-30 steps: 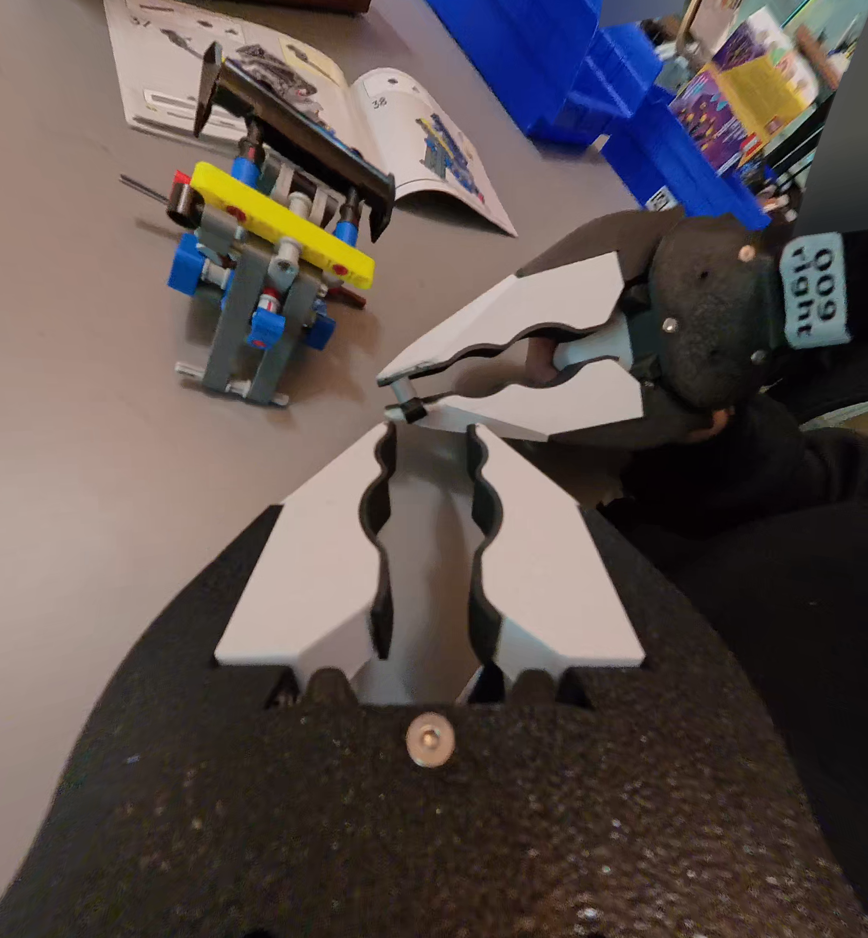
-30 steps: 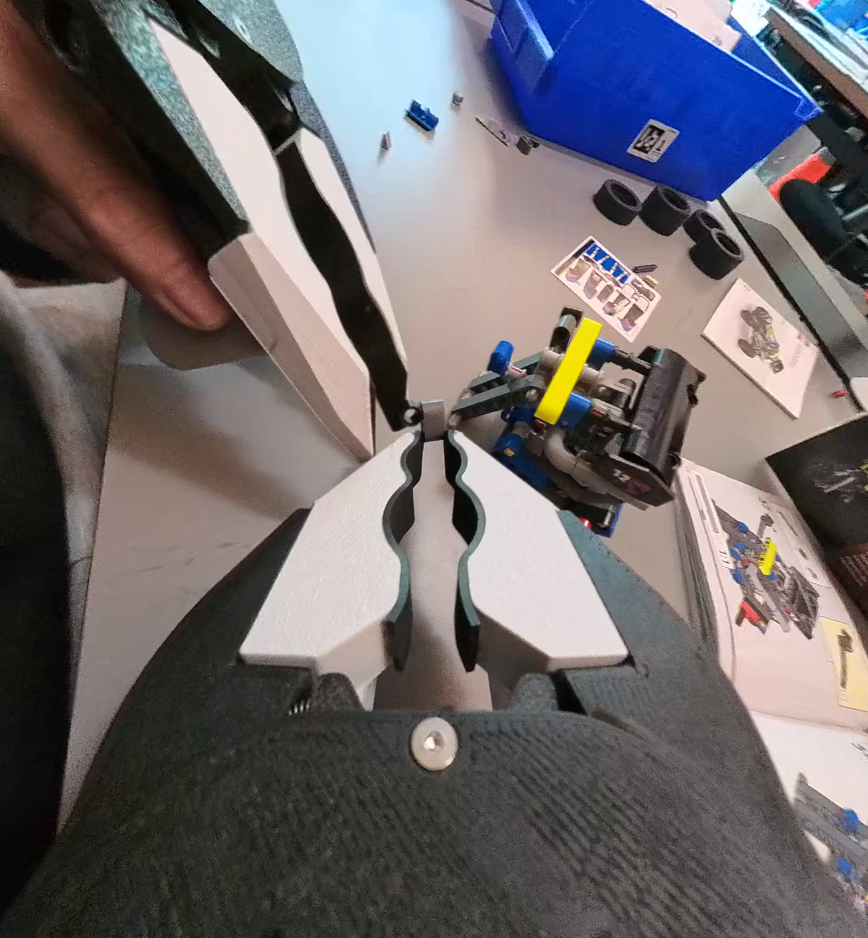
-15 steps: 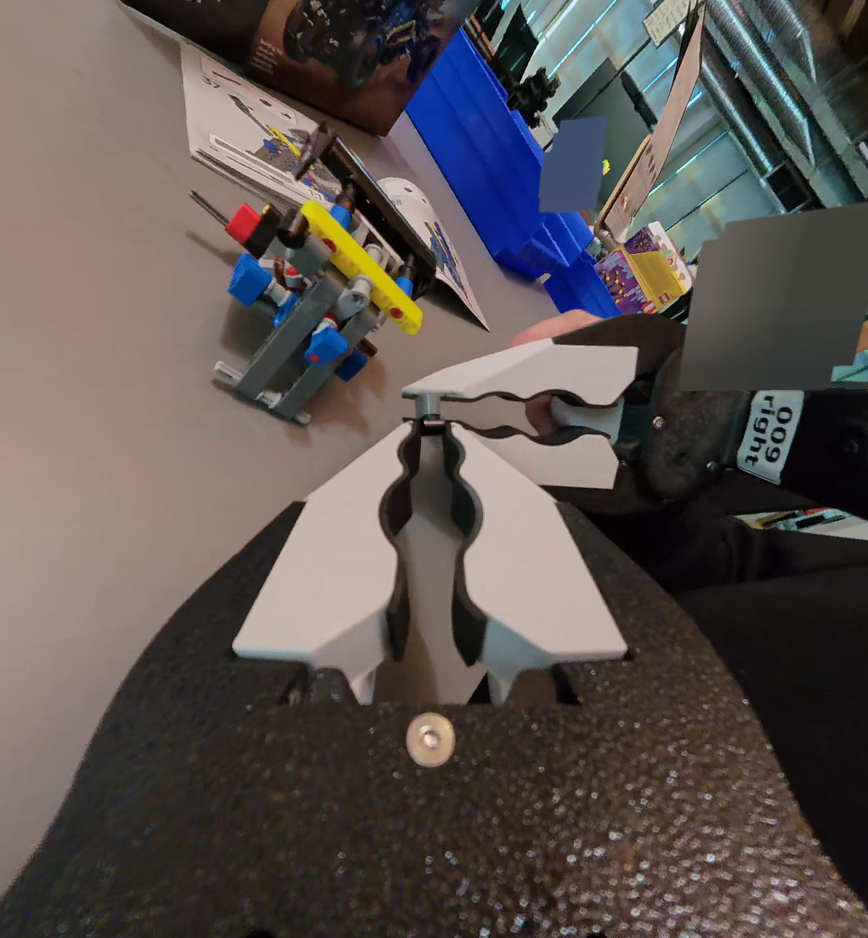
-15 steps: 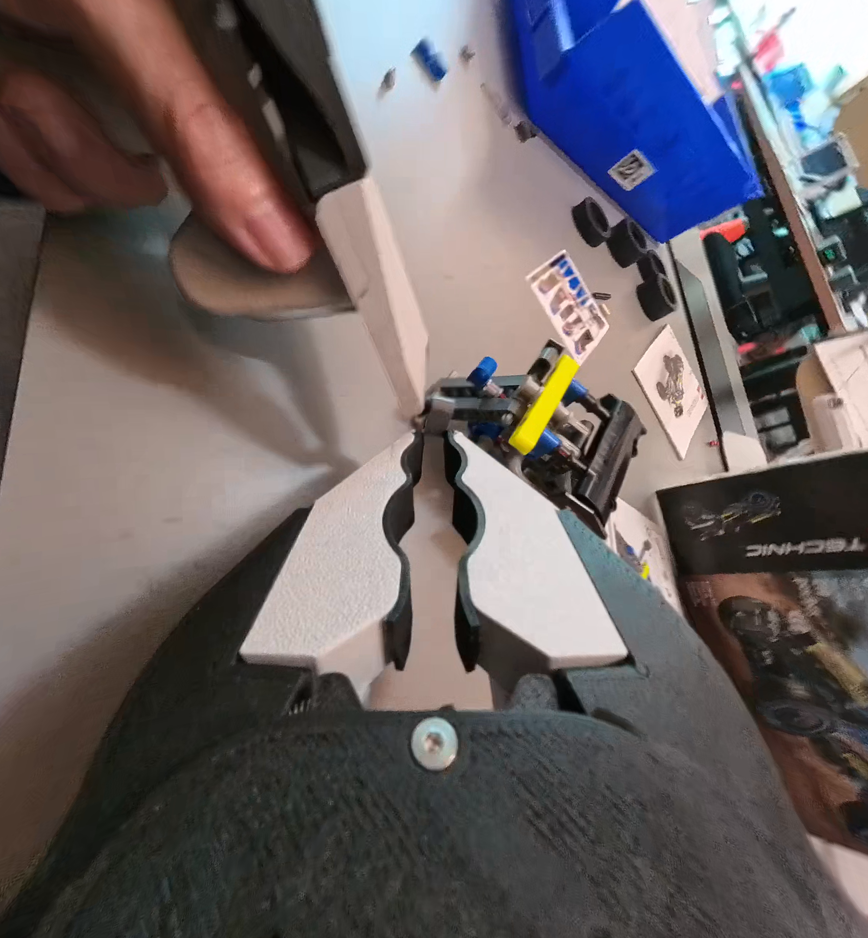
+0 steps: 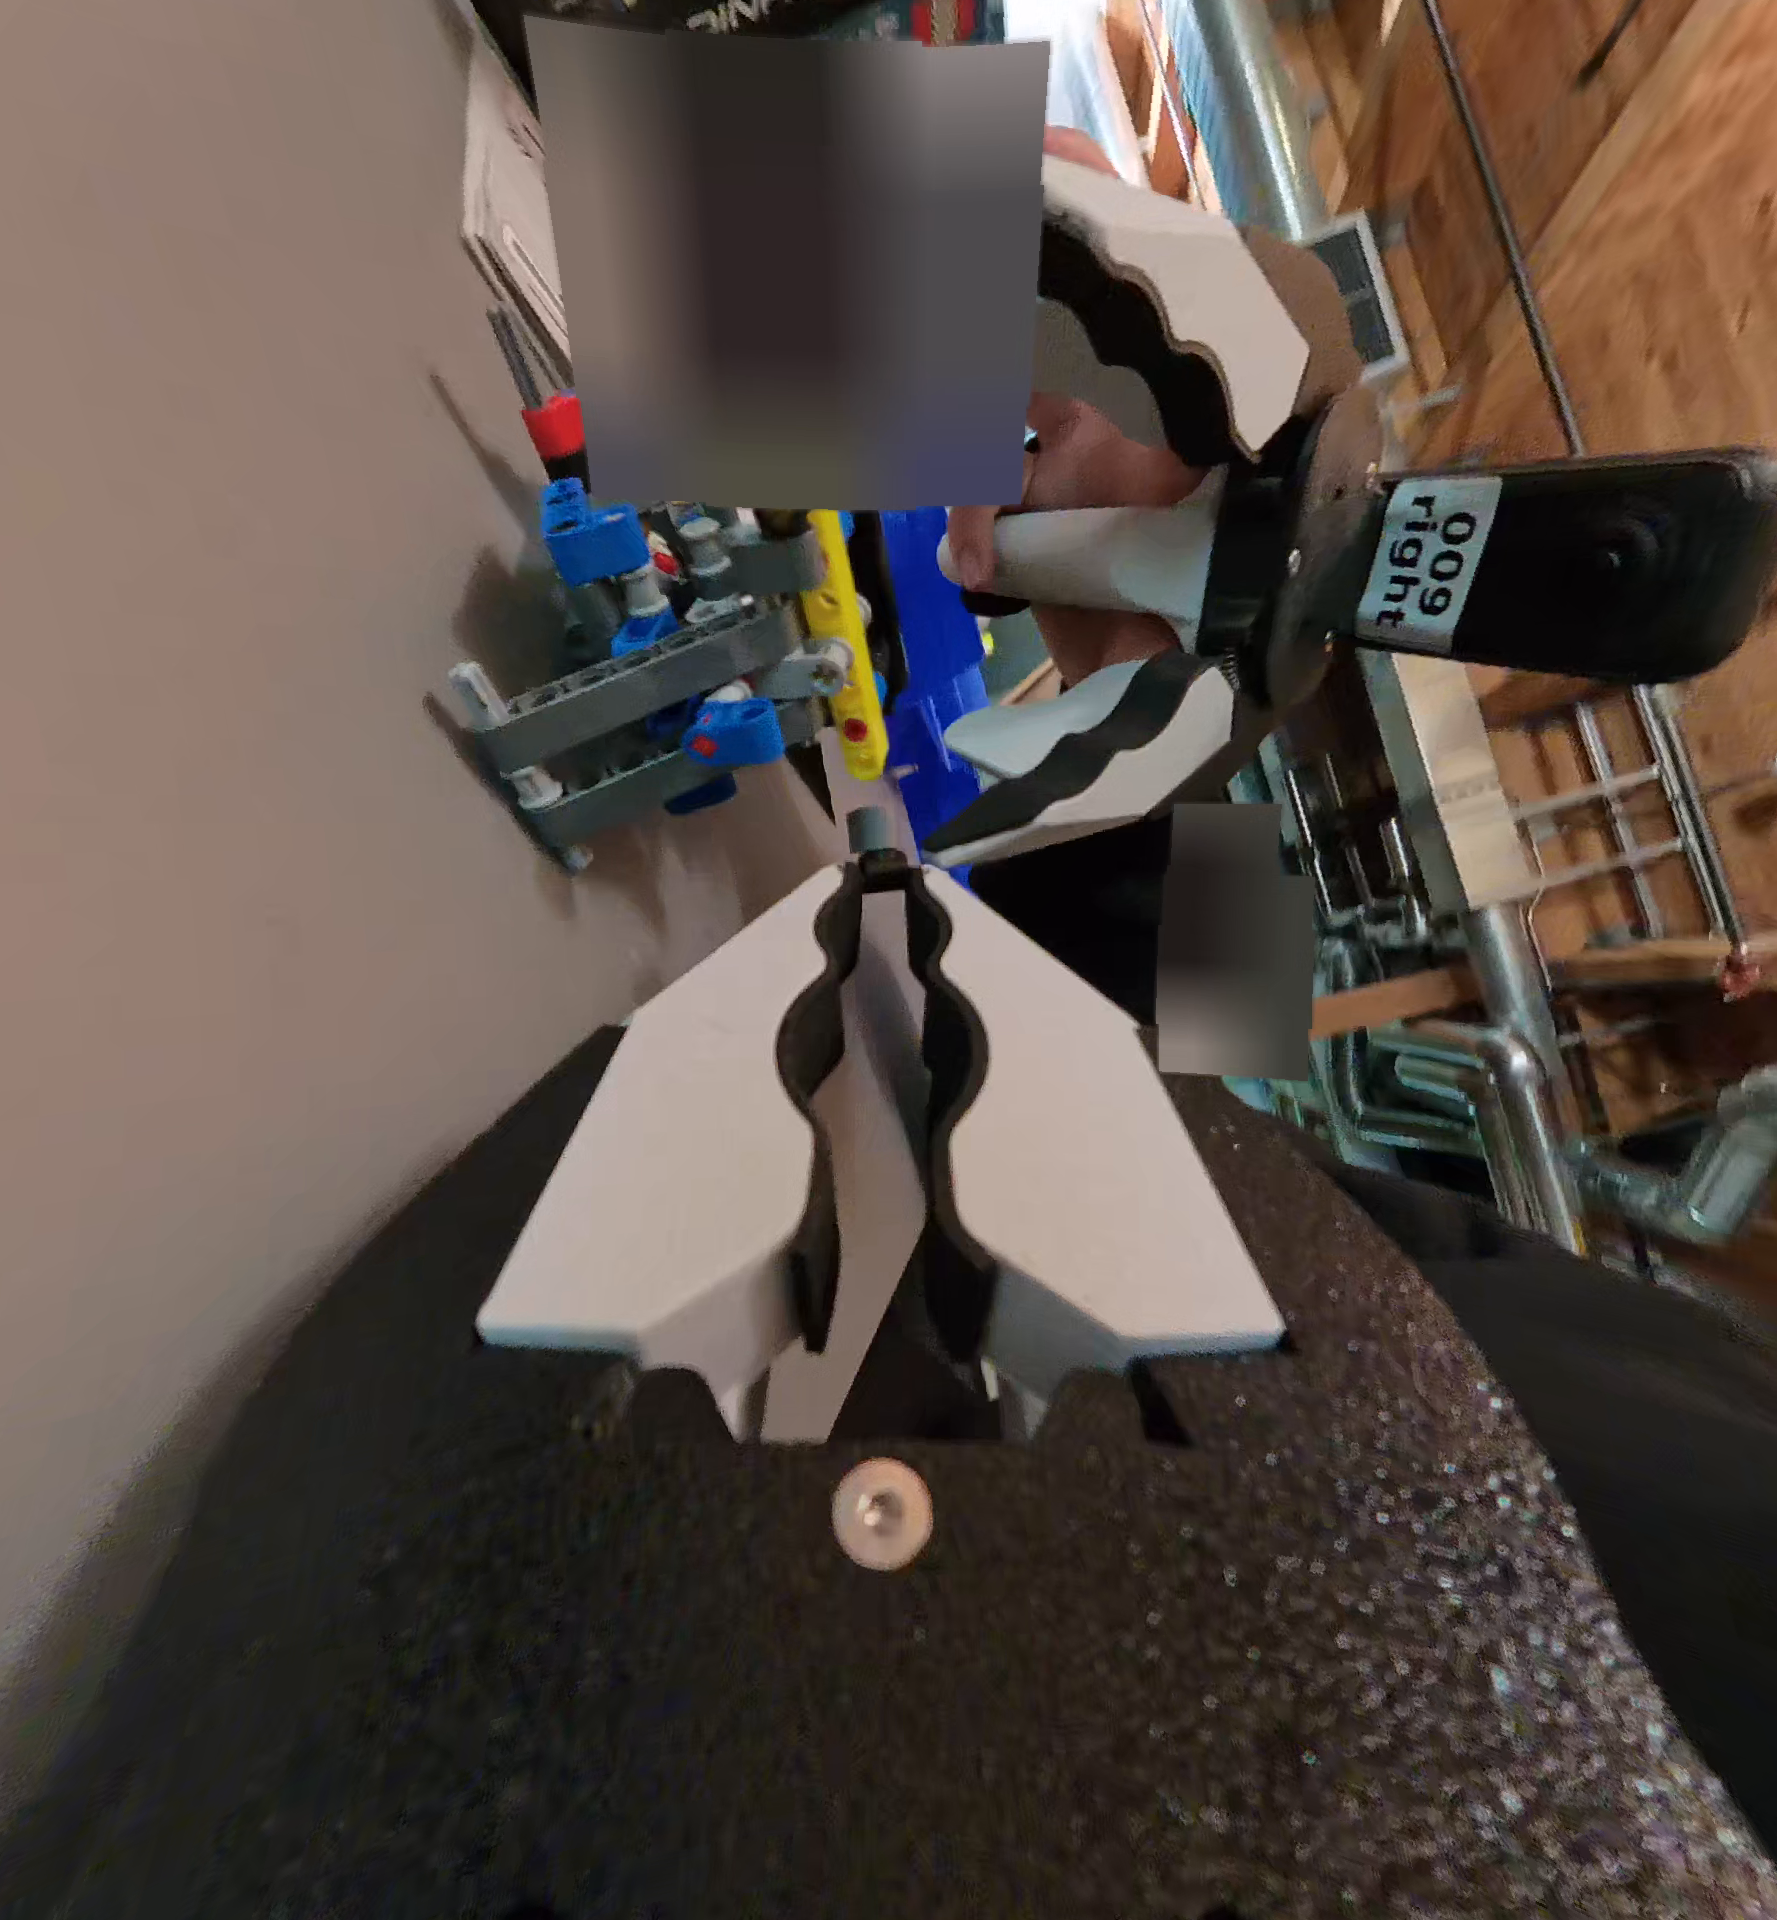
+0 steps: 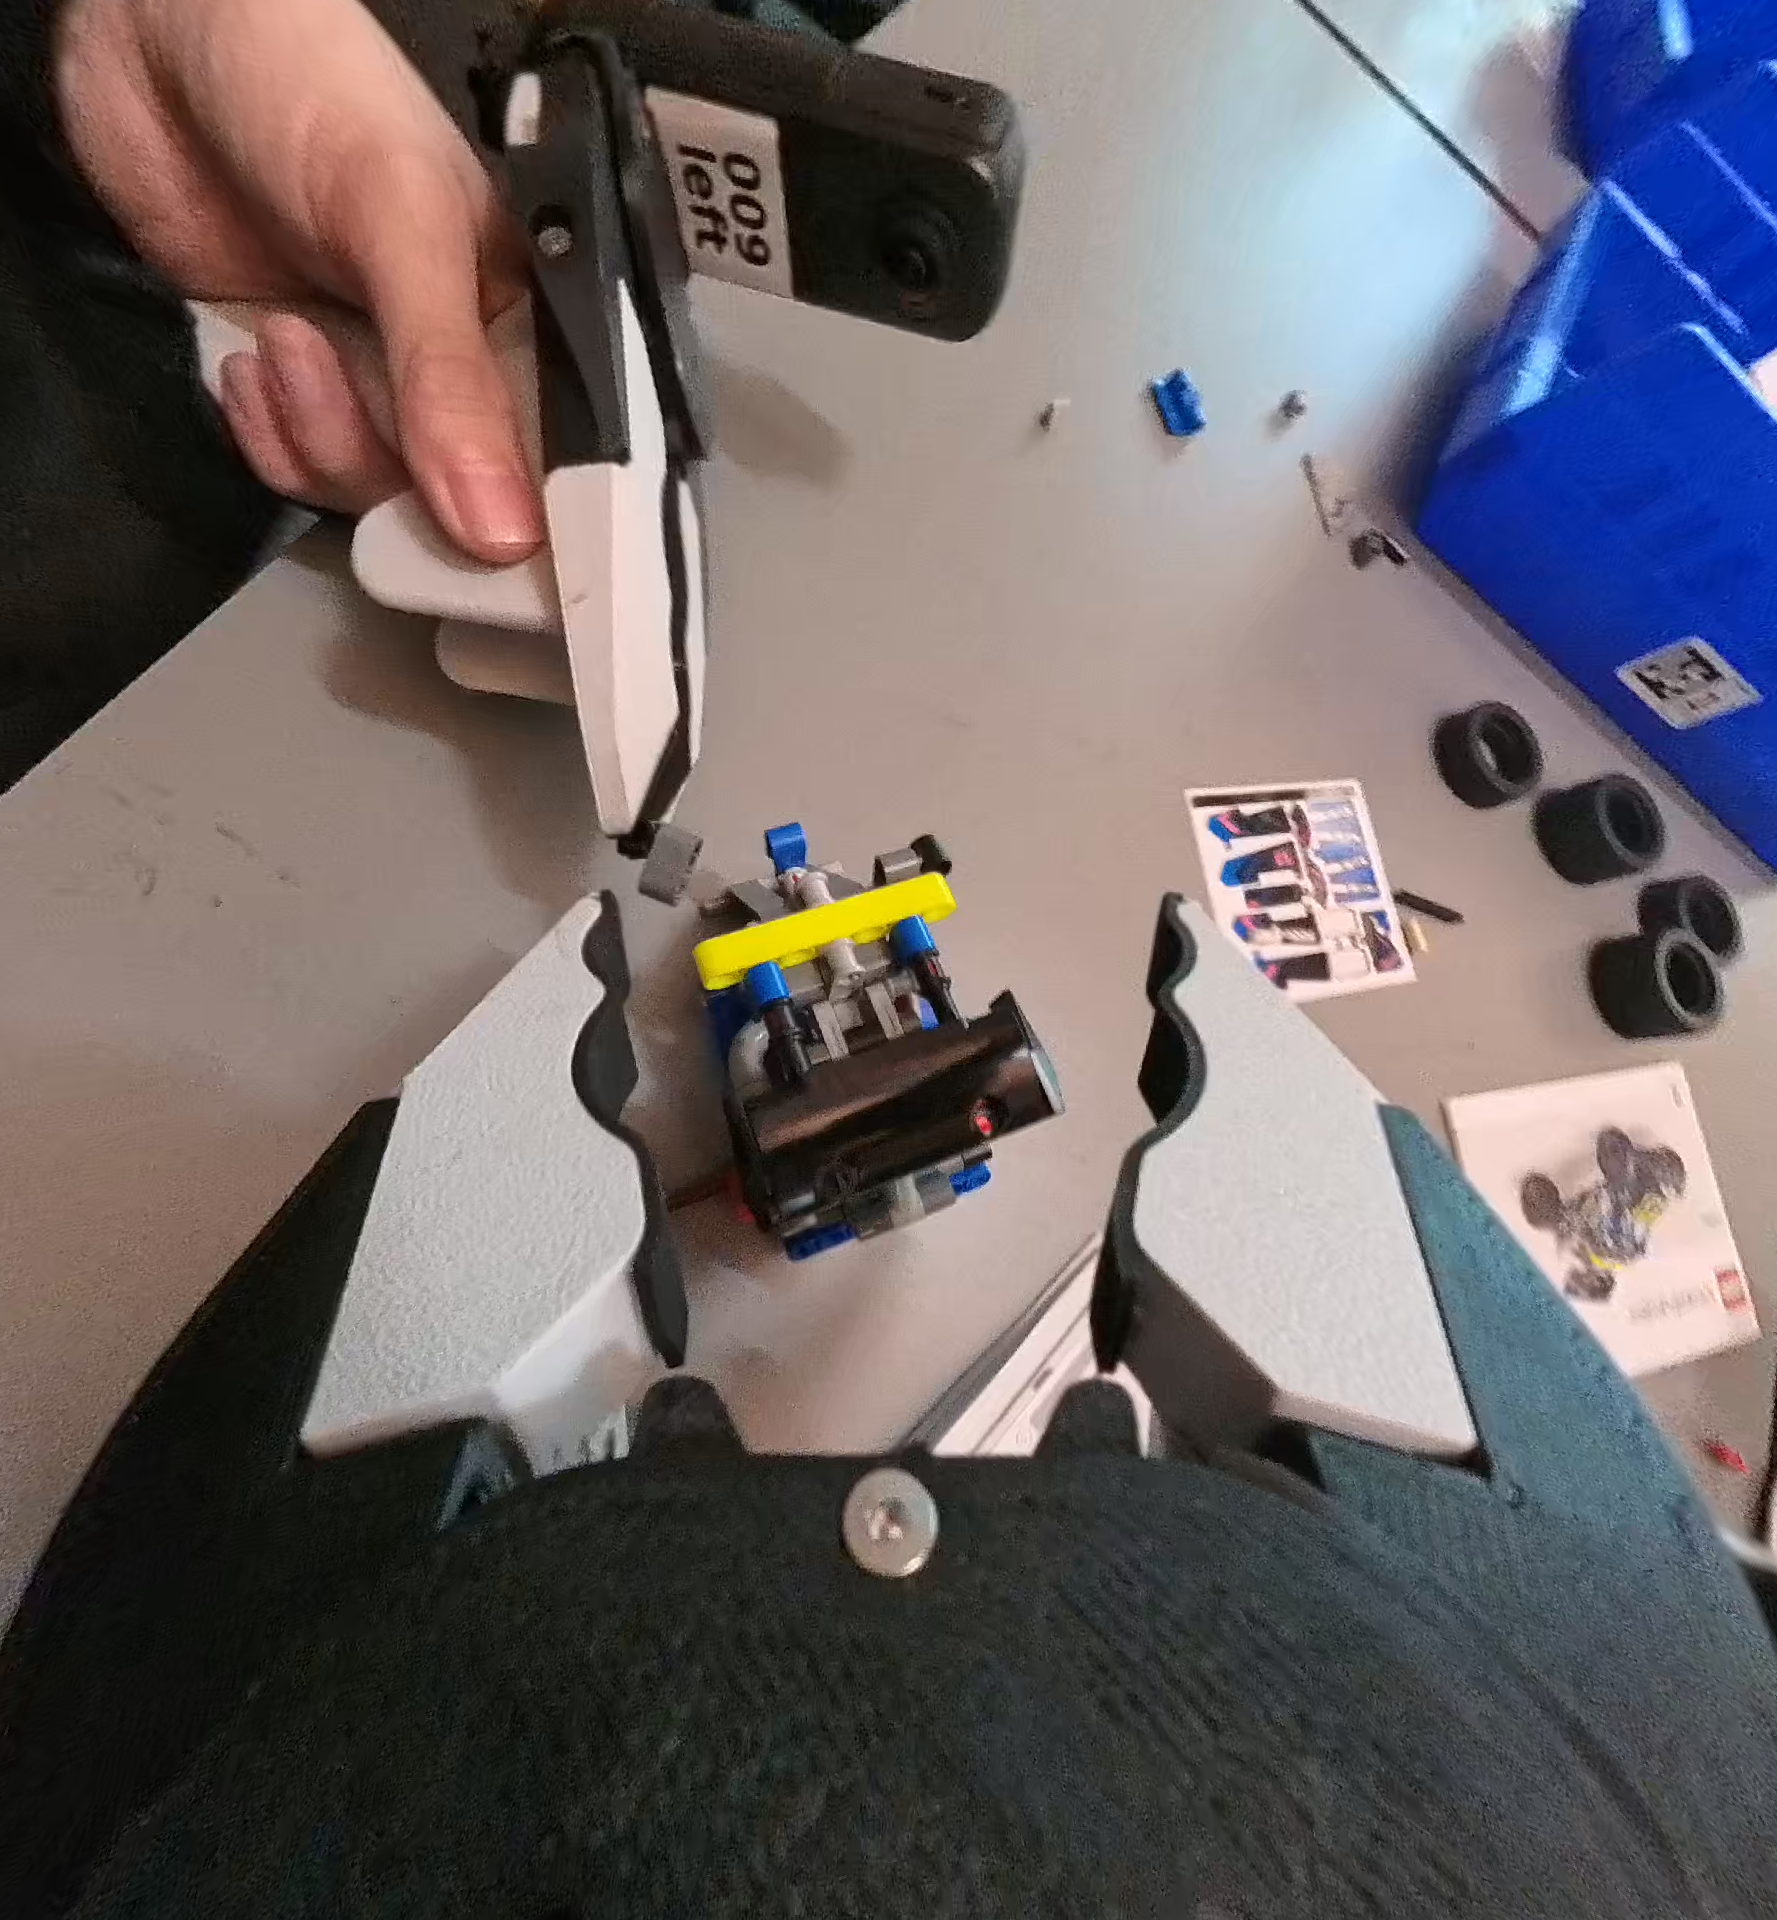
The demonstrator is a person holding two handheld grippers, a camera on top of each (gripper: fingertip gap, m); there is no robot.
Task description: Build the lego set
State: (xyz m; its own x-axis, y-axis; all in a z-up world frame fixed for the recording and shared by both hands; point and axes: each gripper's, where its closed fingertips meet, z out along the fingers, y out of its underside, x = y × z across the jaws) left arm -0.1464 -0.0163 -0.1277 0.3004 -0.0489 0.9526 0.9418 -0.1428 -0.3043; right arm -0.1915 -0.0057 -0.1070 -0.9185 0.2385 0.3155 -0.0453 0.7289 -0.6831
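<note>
The left gripper (image 5: 882,868) fingers pinch a small black-and-grey plastic pin piece (image 6: 668,860); the right gripper (image 6: 884,914) fingers gape wide, bare, above the yellow-beamed brick model (image 6: 853,1049), whose black block only the right wrist view shows.

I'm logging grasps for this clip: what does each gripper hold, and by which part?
The left gripper pinches a small grey-and-black connector piece by its black end. The right gripper is open and holds nothing.
</note>
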